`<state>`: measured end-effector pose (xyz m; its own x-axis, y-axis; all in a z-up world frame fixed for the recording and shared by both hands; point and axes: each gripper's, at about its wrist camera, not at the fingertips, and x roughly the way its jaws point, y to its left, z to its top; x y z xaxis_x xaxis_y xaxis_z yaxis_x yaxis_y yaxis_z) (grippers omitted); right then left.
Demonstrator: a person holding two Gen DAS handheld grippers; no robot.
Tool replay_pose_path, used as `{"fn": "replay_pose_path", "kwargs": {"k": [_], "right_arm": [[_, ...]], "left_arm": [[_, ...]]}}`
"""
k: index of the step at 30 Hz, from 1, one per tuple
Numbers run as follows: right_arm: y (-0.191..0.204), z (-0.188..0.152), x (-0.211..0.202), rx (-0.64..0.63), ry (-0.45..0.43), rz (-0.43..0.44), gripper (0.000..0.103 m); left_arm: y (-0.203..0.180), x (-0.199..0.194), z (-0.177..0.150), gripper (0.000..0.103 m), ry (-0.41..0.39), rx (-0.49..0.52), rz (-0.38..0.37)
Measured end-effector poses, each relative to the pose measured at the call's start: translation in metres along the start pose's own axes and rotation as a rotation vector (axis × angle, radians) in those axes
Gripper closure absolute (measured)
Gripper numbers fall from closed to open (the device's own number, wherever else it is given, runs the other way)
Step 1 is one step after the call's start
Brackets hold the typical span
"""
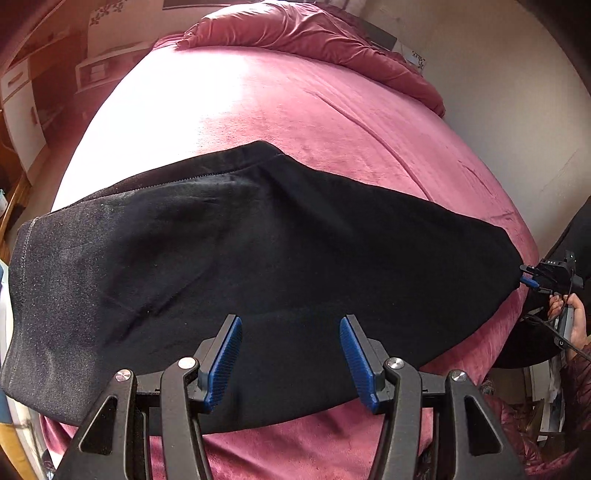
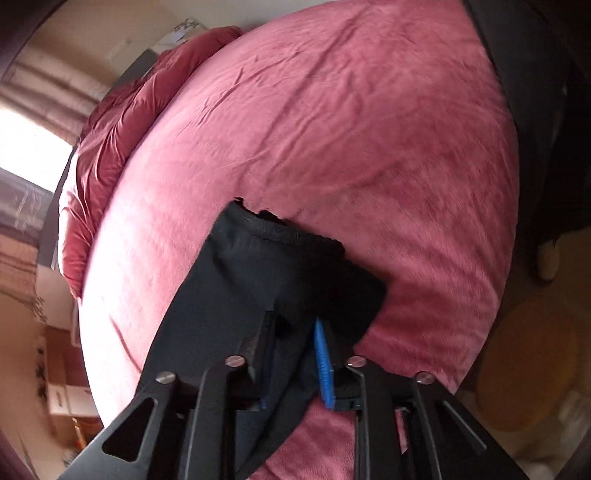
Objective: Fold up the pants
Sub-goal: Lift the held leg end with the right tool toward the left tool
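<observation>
Black pants point(image 1: 258, 258) lie spread sideways across a pink bed point(image 1: 280, 107). My left gripper point(image 1: 291, 325) is open just above the pants' near edge, its blue pads point(image 1: 225, 358) apart with nothing between them. My right gripper point(image 1: 532, 277) shows at the far right of the left wrist view, pinching the pants' right end. In the right wrist view the right gripper point(image 2: 295, 332) is shut on a bunch of the black pants point(image 2: 266, 266), held over the bed point(image 2: 332, 129).
A crumpled pink duvet point(image 1: 314, 33) lies at the head of the bed. White drawers point(image 1: 22, 107) stand to the left. A yellow round rug point(image 2: 532, 369) lies on the floor beside the bed. The person's hand point(image 1: 569, 317) holds the right gripper's handle.
</observation>
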<state>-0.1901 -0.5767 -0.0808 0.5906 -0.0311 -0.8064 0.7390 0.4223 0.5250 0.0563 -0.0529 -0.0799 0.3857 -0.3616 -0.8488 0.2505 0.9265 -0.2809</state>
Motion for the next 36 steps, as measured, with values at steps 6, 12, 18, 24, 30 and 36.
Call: {"fn": "replay_pose_path", "kwargs": {"k": [6, 12, 18, 24, 30, 36], "right_arm": [[-0.017, -0.02, -0.012, 0.03, 0.009, 0.195, 0.073], [-0.01, -0.045, 0.021, 0.034, 0.12, 0.27, 0.05], [-0.01, -0.038, 0.037, 0.098, 0.059, 0.304, 0.046], [0.008, -0.04, -0.002, -0.036, -0.018, 0.205, 0.093], [-0.016, -0.042, 0.019, 0.032, 0.021, 0.107, 0.073], [-0.035, -0.027, 0.002, 0.105, -0.065, 0.096, 0.064]], "left_arm": [[-0.001, 0.005, -0.001, 0.047, 0.008, -0.005, 0.005], [-0.003, 0.013, -0.003, 0.047, 0.028, -0.013, 0.005], [-0.001, 0.01, -0.006, 0.047, 0.028, -0.02, 0.009], [0.001, 0.009, -0.009, 0.047, 0.03, -0.015, 0.014], [-0.003, 0.025, -0.013, 0.047, 0.076, -0.003, 0.031], [-0.004, 0.027, -0.019, 0.047, 0.07, 0.005, 0.021]]}}
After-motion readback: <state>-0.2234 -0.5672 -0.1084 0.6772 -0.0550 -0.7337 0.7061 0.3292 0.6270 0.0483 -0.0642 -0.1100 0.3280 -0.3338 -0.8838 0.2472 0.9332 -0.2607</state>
